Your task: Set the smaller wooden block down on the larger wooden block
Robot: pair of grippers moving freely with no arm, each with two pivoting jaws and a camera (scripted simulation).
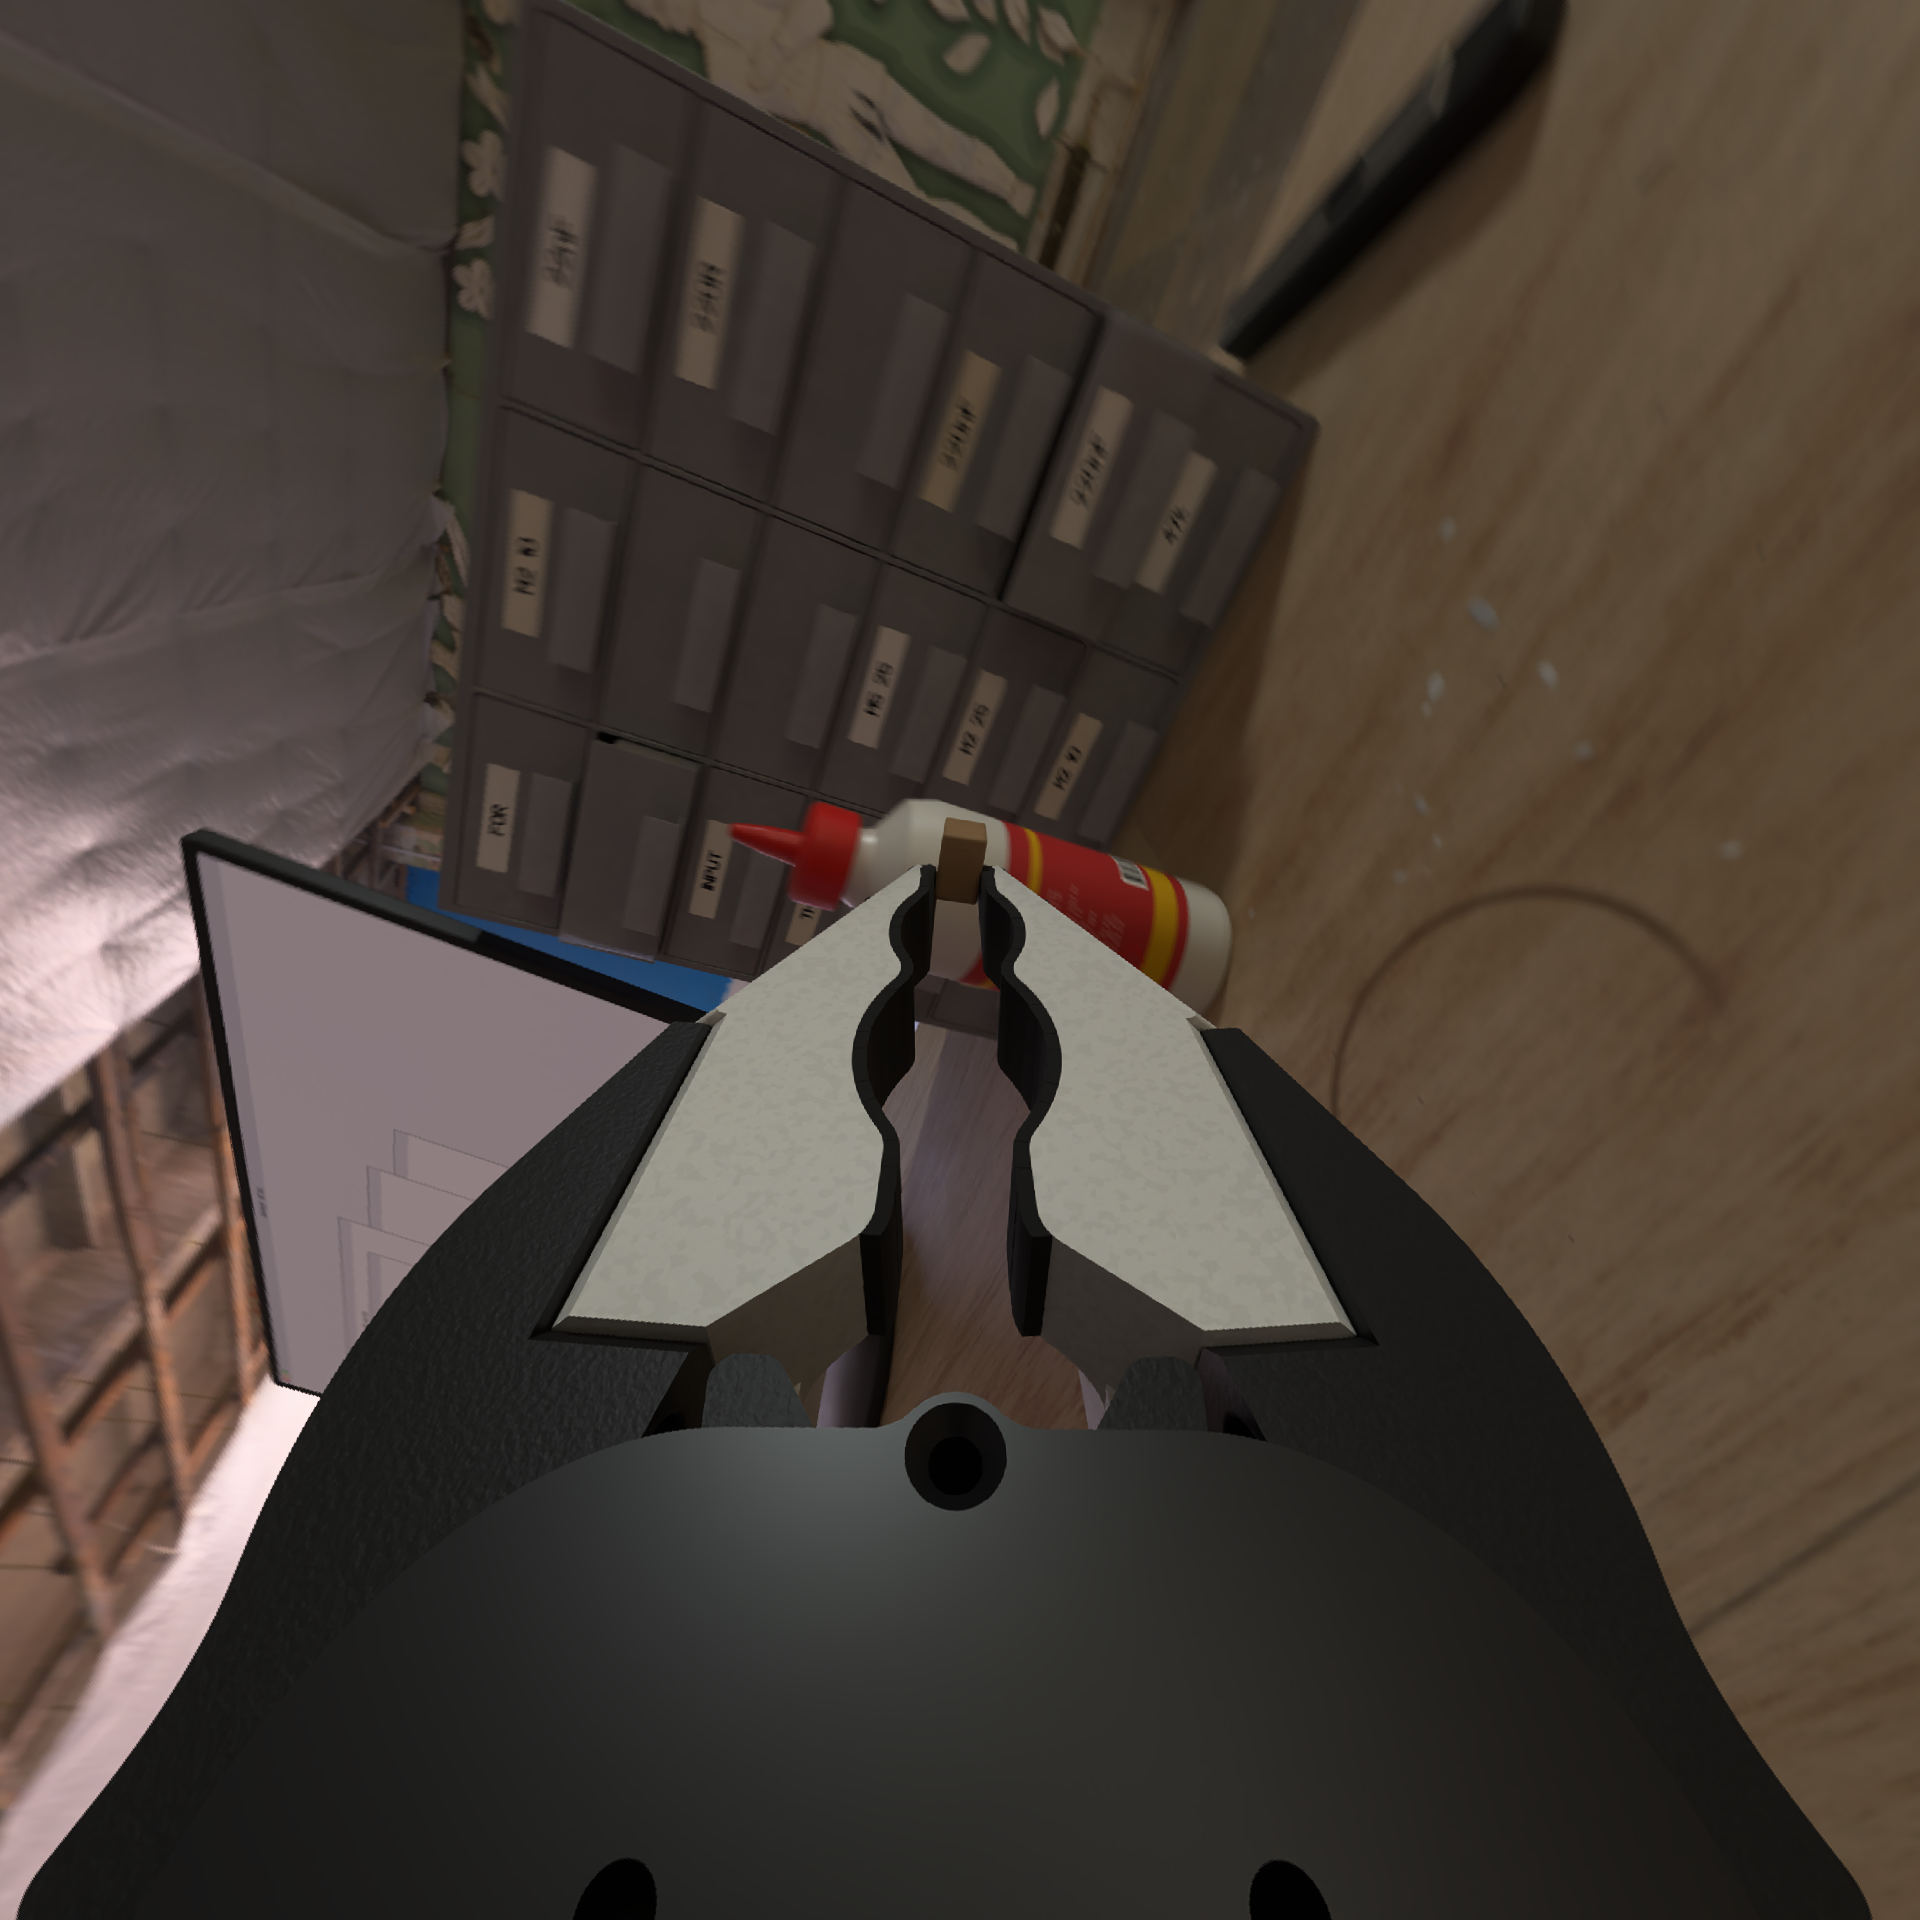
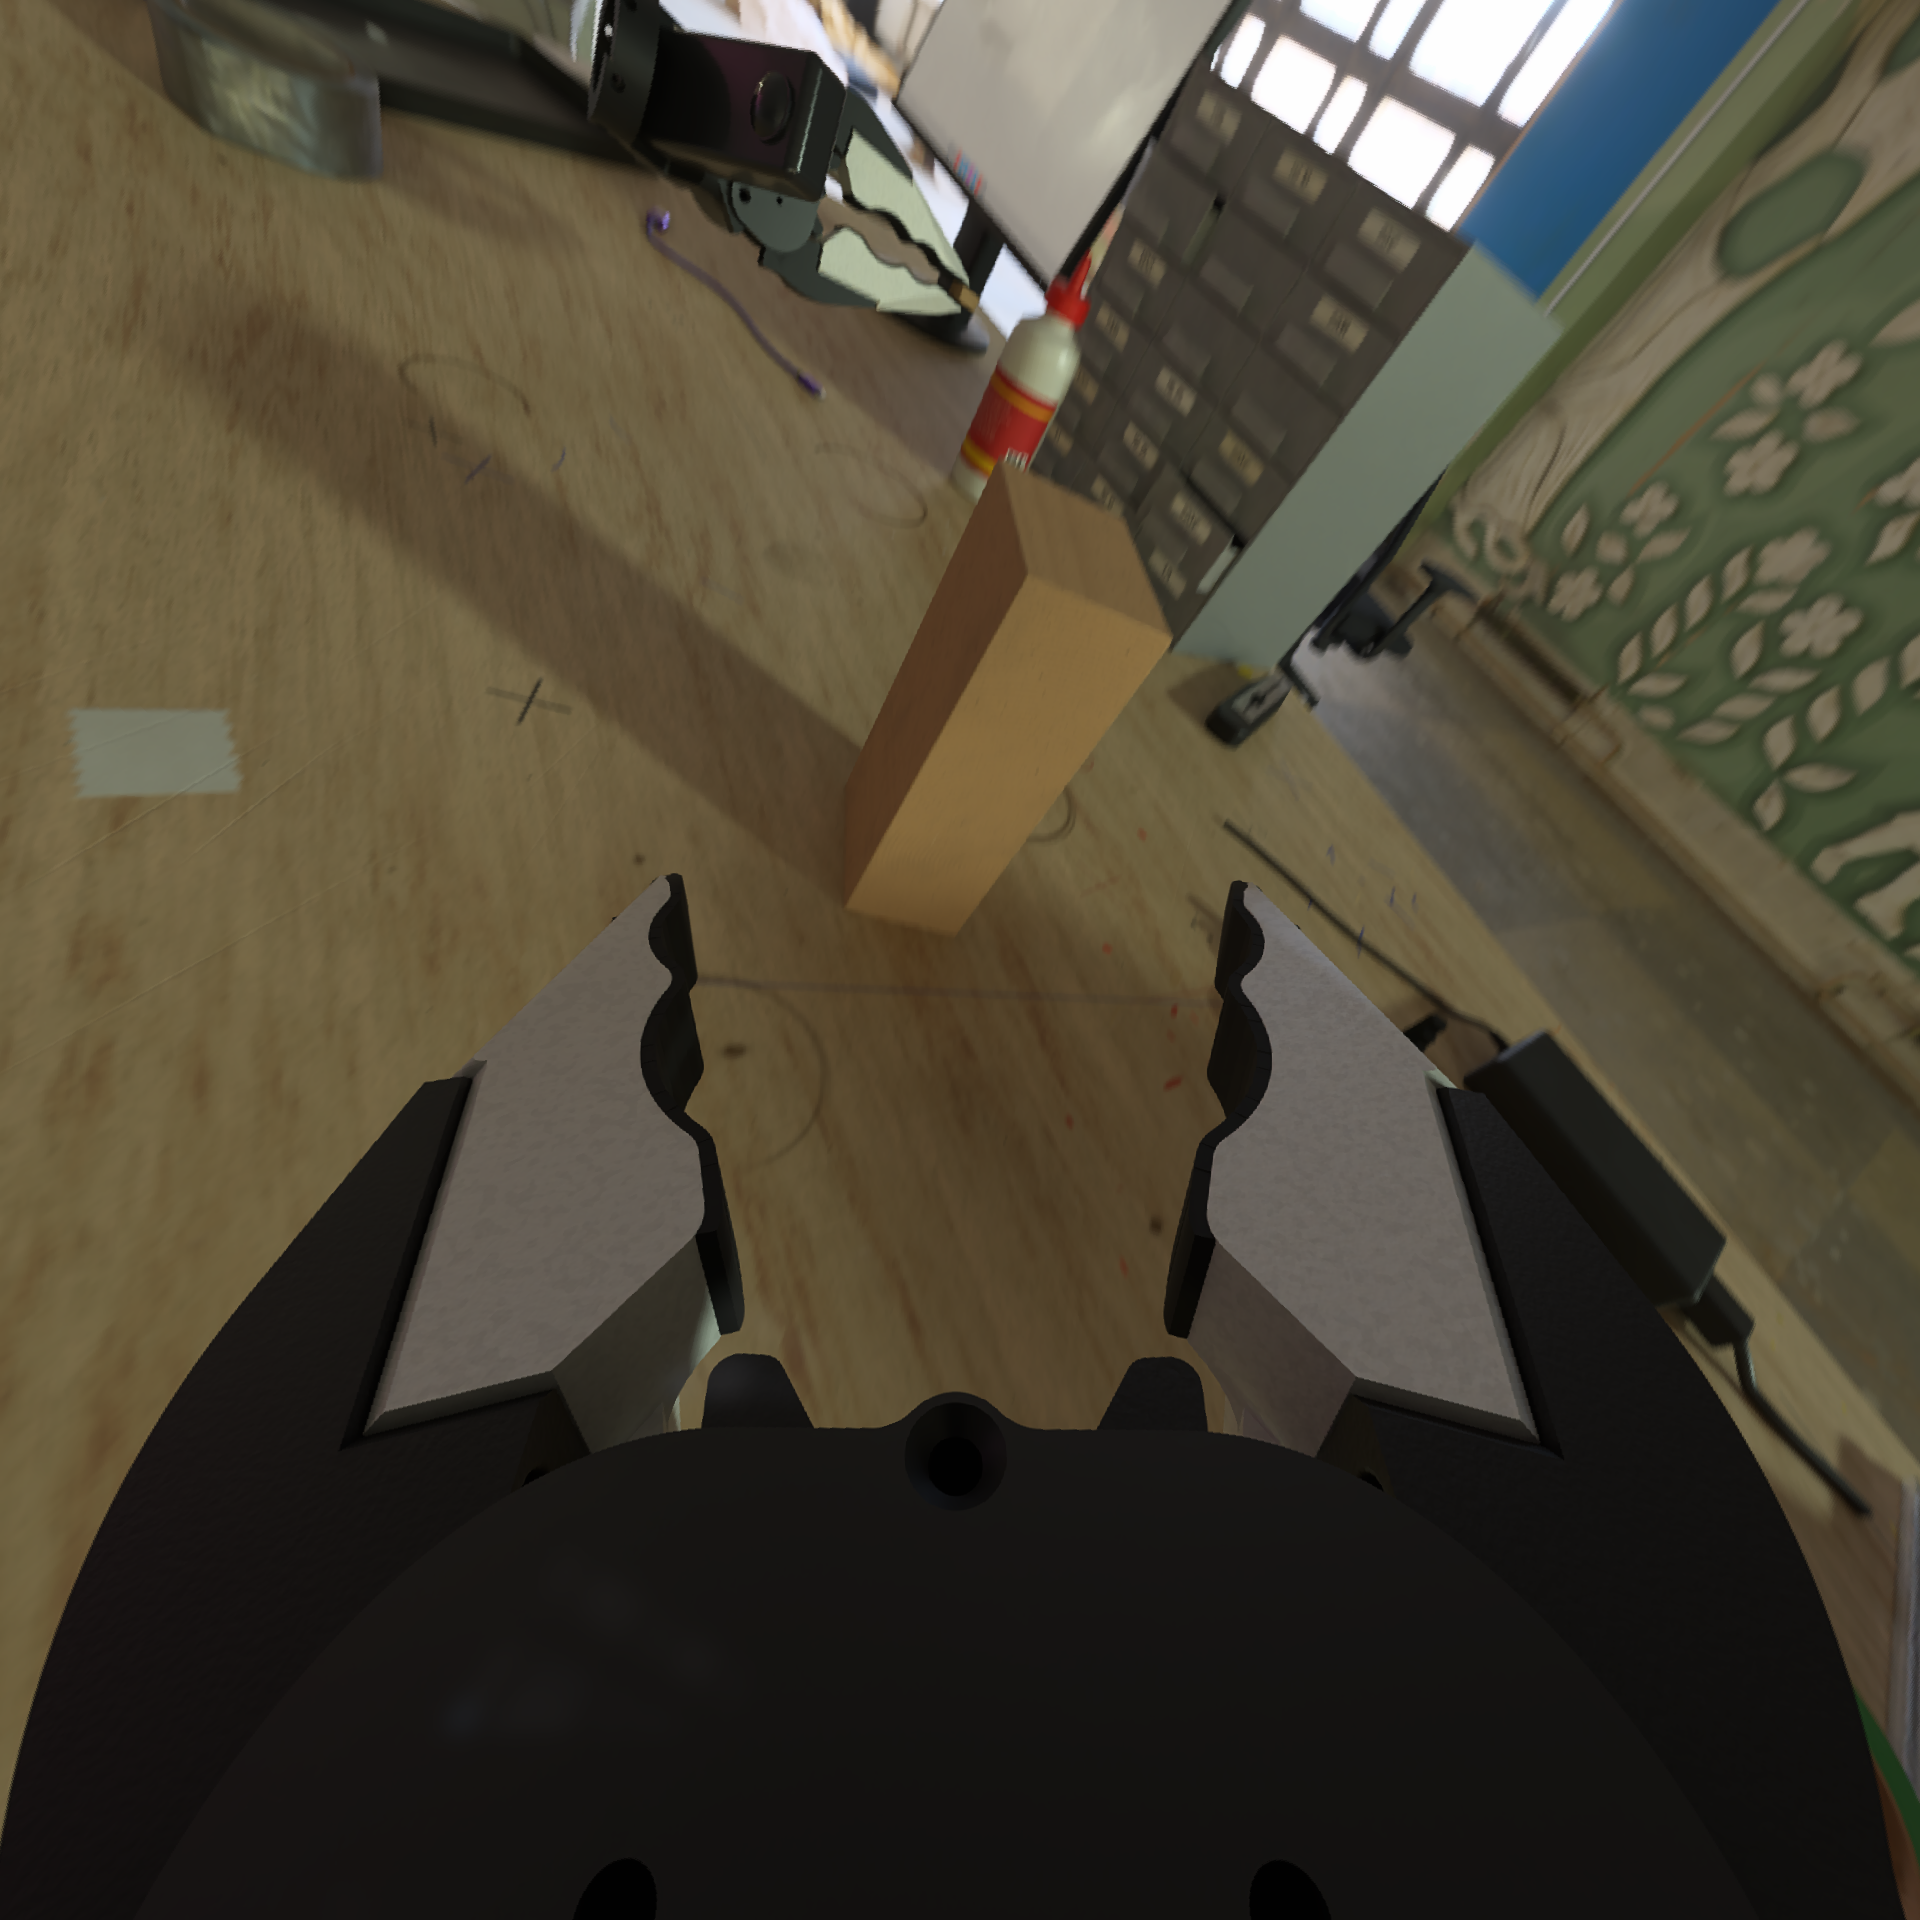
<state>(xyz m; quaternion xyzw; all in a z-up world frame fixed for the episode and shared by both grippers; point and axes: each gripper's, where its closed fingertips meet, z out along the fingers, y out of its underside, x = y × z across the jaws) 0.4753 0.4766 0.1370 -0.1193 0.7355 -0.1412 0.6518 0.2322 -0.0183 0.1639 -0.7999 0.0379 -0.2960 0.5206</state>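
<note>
The left claw is up in the air, pinching the smaller wooden block at the very tips of its fingers, far back near the white glue bottle with the red cap and the grey drawer box. The larger wooden block lies on the table, just in front of the glue bottle. The right claw is spread wide with nothing in it, low over the table and near the close end of the larger wooden block.
</note>
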